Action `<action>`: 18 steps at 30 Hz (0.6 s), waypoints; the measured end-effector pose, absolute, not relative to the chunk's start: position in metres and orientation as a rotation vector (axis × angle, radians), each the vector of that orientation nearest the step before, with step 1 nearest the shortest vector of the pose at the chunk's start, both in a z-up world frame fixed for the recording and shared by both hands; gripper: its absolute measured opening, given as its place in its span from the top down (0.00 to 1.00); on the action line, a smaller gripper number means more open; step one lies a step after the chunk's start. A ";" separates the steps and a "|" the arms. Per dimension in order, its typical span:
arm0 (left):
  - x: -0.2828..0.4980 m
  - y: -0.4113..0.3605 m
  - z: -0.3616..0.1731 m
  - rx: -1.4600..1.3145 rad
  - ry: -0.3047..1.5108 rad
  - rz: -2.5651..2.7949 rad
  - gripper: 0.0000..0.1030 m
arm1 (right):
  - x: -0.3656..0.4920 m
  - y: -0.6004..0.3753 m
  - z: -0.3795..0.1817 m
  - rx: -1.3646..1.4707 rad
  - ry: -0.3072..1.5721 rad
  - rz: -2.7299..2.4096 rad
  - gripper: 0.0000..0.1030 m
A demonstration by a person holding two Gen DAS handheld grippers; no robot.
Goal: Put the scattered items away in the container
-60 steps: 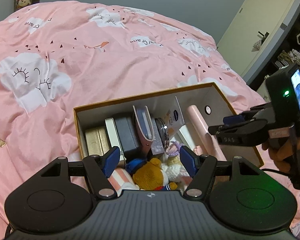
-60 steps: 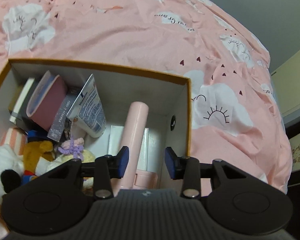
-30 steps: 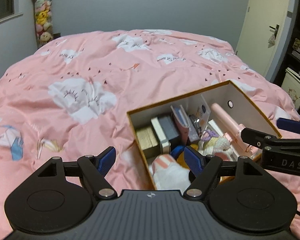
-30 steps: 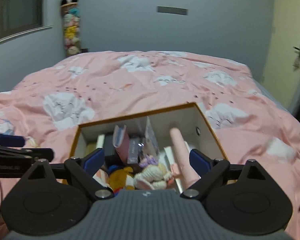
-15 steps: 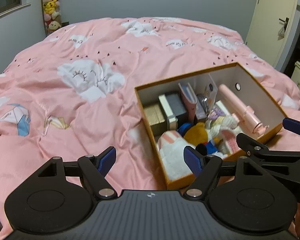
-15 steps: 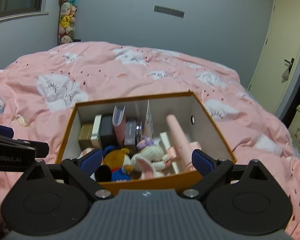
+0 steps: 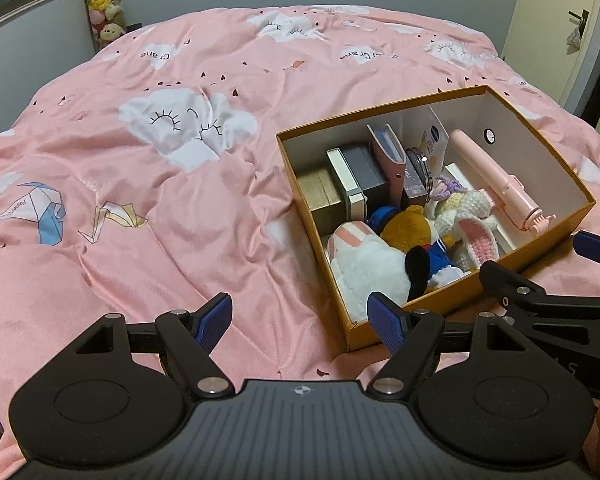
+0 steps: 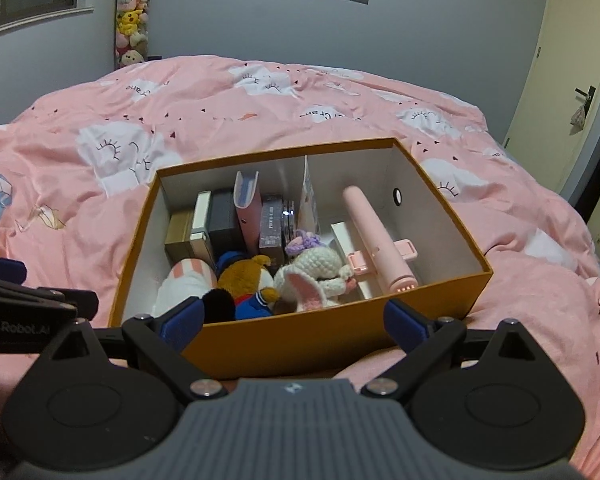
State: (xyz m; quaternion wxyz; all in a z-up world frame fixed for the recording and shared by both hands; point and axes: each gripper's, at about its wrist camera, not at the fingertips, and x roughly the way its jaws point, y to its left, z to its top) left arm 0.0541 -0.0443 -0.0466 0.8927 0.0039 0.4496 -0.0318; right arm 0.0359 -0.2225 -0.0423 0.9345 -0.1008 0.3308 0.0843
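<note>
An orange cardboard box (image 8: pixel 300 340) (image 7: pixel 548 240) with white inner walls sits on the pink duvet. Inside lie a pink selfie stick (image 8: pixel 374 236) (image 7: pixel 492 178), a crocheted white bunny (image 8: pixel 320 270), a brown plush in a blue sailor suit (image 7: pixel 416 236), a white plush, small boxes and a pink notebook (image 8: pixel 249 208). My left gripper (image 7: pixel 300 320) is open and empty, held above the duvet just left of the box's near corner. My right gripper (image 8: pixel 292 320) is open and empty, hovering in front of the box's near wall.
The pink duvet (image 7: pixel 160 160) with cloud and origami prints covers the whole bed. A column of plush toys (image 8: pixel 134 20) hangs at the back left wall. A cream door (image 8: pixel 572 60) stands at the right, with shelves beside it.
Both grippers have pulled back and up out of the box, so the whole box now shows. The right gripper's jaws have spread wider. The pink selfie stick stays lying in the box.
</note>
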 end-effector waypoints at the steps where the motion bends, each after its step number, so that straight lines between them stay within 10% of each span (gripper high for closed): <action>1: 0.054 -0.044 -0.046 0.009 0.933 -0.065 0.15 | 0.036 -0.222 -0.042 -0.208 0.675 0.173 0.05; 18: 0.053 -0.045 -0.047 0.021 0.936 -0.053 0.15 | 0.035 -0.221 -0.043 -0.204 0.684 0.193 0.05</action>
